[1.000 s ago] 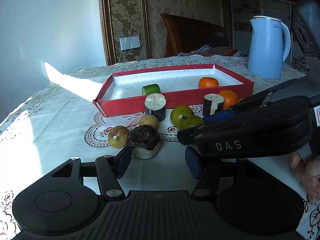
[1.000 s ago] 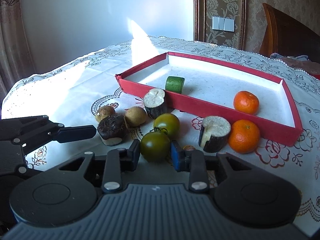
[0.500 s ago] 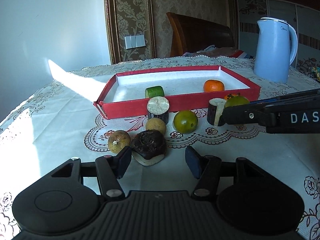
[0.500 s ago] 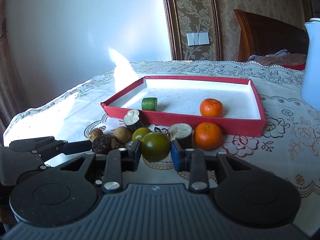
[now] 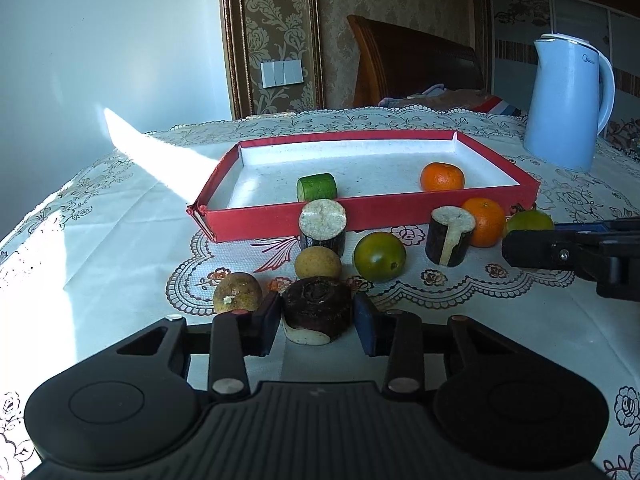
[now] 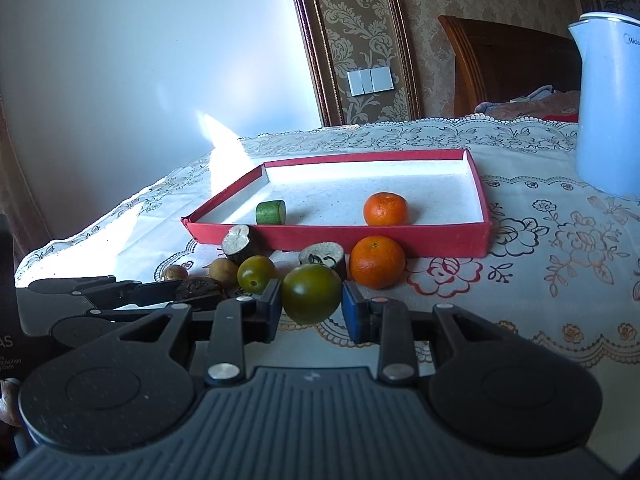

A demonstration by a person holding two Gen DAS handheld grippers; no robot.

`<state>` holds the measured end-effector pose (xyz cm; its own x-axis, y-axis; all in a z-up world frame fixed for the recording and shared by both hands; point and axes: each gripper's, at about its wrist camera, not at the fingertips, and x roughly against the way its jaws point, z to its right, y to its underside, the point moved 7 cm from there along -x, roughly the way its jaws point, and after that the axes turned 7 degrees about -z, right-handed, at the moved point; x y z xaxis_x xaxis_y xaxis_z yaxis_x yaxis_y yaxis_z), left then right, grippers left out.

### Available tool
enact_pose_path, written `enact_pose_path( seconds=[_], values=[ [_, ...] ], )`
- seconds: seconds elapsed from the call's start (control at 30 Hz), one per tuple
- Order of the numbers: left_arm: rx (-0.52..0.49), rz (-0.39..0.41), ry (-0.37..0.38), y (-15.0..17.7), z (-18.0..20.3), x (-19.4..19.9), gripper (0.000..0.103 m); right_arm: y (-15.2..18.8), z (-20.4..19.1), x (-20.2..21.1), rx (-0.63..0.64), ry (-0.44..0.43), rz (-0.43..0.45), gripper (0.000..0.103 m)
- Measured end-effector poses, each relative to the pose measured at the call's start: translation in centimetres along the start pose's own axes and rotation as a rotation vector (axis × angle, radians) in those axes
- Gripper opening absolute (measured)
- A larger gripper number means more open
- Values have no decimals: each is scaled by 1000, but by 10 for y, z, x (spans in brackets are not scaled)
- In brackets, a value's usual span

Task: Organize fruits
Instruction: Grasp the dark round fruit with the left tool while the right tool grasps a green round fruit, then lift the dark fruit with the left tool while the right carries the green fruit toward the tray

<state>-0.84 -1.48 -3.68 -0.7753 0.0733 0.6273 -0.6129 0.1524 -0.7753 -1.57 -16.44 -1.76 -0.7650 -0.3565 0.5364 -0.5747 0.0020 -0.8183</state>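
The tabletop (image 5: 100, 240), under a lace cloth, carries everything, and the red tray (image 5: 280, 222) at its middle serves as the landmark. Beyond the tray's far right corner stands a pale blue kettle (image 5: 568, 104), well apart from the fruit and no part of the sorting.

Inside the tray lie an orange (image 5: 442, 177) near its right end and a green cucumber piece (image 5: 317, 187) against its front wall; these look already sorted. Just in front of that wall, outside it, wait a second orange (image 5: 482, 222), two dark cut cylinders (image 5: 322, 228), a green tomato (image 5: 379, 257) and two small yellowish fruits (image 5: 318, 263).

Nearer than all these, the right gripper (image 6: 310, 306) is clenched on another green tomato (image 6: 311, 294), held clear of the cloth, probably for carrying over the front wall into the tray.

The left gripper (image 5: 316, 322) has just been closing around a dark, wrinkled cut piece (image 5: 318, 306) that sits on the cloth; its fingertips (image 5: 270, 320) stand at the piece's sides, seemingly touching, so I judge the grip made but fresh.
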Motion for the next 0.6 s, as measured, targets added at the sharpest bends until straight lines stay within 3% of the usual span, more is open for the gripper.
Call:
enact_pose_path(
  seconds=[0.6],
  values=[
    [87, 91, -27, -21, 8, 11, 38, -9, -13, -4, 7, 136, 50, 30]
  ],
)
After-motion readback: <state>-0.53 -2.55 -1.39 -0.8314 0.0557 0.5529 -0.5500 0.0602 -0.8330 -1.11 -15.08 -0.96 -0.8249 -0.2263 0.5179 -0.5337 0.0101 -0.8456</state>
